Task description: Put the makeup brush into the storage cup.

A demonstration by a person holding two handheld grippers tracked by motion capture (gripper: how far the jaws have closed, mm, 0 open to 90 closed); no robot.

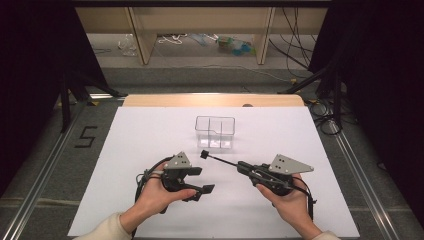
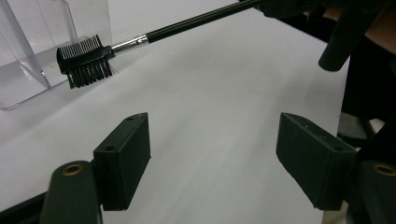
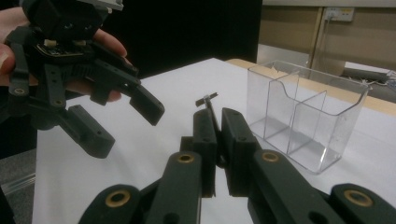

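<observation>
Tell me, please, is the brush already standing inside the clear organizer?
No, the brush is clamped in the right gripper, short of the clear organizer.

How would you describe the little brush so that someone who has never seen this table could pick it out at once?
Start at the white table and find the clear plastic box with dividers near its middle. Just in front of that box, the right hand-held gripper clamps a thin black stick. That stick is the brush: its small head has comb teeth on one side and short bristles on the other, joined by a silver collar.
</observation>
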